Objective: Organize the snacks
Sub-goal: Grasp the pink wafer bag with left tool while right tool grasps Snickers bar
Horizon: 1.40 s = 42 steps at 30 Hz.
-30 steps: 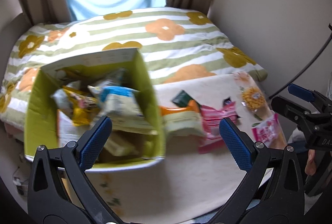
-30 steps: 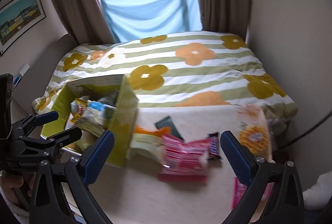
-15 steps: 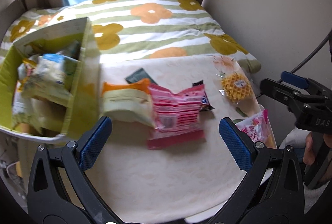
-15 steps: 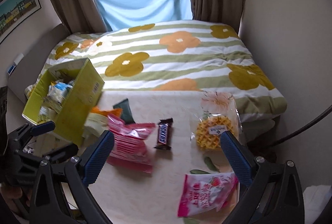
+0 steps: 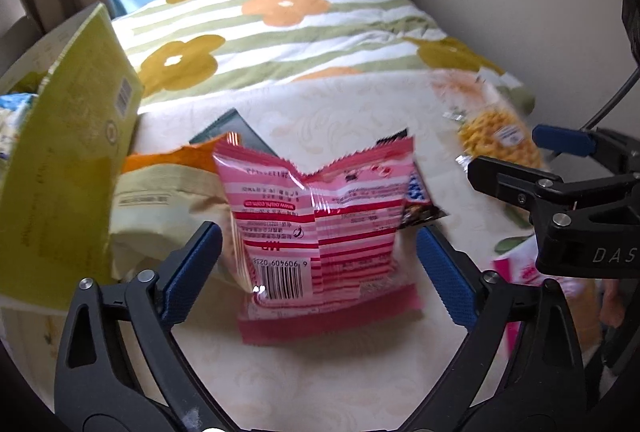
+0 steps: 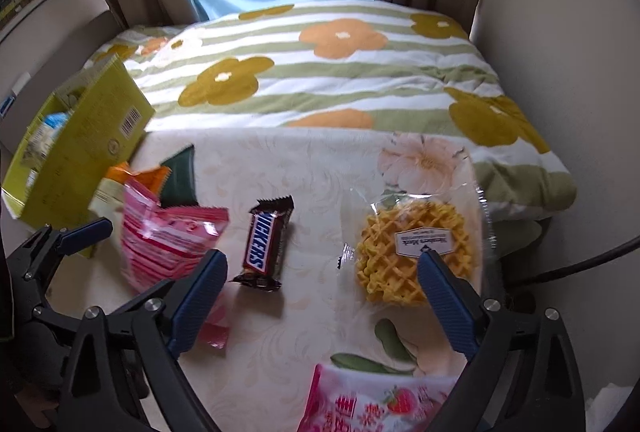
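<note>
Left tongs (image 5: 318, 262), in the left wrist view, are hanging over a cream patterned tabletop (image 5: 320, 372) with both blue pads apart; the jaws have just been closing a little, and the pink striped snack bag (image 5: 320, 232) is lying between them with no pad pressing on it, so the tongs are released. The bag is glossy, pink and white striped with a red band, a barcode near its closer end and a zigzag-cut seal at its farther end; its long axis is running from near to far, with the printing upside down from this view. Just left of it a pale bag with an orange top (image 5: 160, 200) is lying against a yellow-green box (image 5: 68, 160), which is standing at the tabletop's left edge with packets inside.

Right tongs (image 6: 322, 278), in the right wrist view, are likewise released, the jaws having just been closing slightly over bare cloth. Closest to the camera a pink strawberry-print bag (image 6: 360, 404) is lying at the lower edge. Just beyond the left pad a Snickers bar (image 6: 264, 244) is lying flat, its long axis near to far, tilted slightly. By the right pad a waffle in a clear wrapper (image 6: 412, 252) is lying flat. A dark green packet (image 6: 180, 176) is lying farther left. Beyond the tabletop a striped flowered quilt (image 6: 320, 80) is covering a bed.
</note>
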Tool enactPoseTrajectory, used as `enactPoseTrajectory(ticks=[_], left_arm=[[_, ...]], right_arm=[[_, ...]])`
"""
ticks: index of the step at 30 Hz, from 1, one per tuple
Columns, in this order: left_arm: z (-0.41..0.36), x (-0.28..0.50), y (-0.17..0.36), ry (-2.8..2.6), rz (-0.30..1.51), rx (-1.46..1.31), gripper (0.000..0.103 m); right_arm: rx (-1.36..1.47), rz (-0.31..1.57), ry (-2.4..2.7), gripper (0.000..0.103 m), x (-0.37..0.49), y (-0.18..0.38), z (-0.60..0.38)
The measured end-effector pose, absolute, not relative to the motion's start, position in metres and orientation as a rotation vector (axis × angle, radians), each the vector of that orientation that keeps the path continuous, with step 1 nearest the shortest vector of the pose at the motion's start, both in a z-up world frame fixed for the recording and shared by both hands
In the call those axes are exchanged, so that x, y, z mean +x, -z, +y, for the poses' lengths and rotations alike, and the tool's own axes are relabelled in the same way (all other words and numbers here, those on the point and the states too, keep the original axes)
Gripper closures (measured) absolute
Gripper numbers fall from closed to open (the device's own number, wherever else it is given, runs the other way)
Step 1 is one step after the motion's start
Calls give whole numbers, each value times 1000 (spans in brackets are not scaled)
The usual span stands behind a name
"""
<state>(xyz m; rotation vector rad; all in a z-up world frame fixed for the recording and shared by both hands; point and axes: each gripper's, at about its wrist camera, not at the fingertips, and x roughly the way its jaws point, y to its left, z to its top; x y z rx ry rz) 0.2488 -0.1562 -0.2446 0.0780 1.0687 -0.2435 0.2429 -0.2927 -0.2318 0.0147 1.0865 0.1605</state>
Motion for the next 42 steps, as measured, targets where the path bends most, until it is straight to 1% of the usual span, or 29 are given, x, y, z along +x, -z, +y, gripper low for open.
enactPoseTrajectory(ticks=[1,2,5,8,10,13,15,17,19,23,25,32,33,36,42], left_arm=[[-156,250,248,242,1071,79,15],[-157,251,251,239,1072,82,17],[-160,252,256,241,1068,93,18],[-162,252,260,235,1065,120,21],[-162,252,261,235,1067,110,23],[-160,253,264,249,1080,83,30],[-160,253,264,251,1082,76,31],[-160,253,264,251,1087,69,33],[-159,253,263,253,1092,60,35],[-156,252,260,259,1106,38,35],[-156,251,260,260,1109,39,35],[-151,244,261,247,1120,22,36],[-150,244,261,246,1119,19,36],[-149,241,260,244,1118,16,36],[-146,238,255,251,1112,14,36]], right_arm=[[8,1095,-165,14,245,236,-291],[1,1103,-172,15,247,240,-289],[-30,1123,-191,16,252,252,-282],[-48,1127,-208,19,255,258,-275],[-57,1131,-220,26,258,261,-270],[-66,1139,-237,29,261,267,-264],[-60,1144,-249,29,264,269,-261],[-56,1156,-252,32,267,272,-259],[-44,1165,-261,38,269,274,-258],[-35,1178,-273,44,272,276,-256],[-41,1185,-278,53,273,278,-254],[-27,1200,-308,62,273,284,-248],[-29,1203,-310,66,273,285,-248],[-55,1196,-316,71,273,286,-243],[-71,1190,-308,75,269,285,-239]])
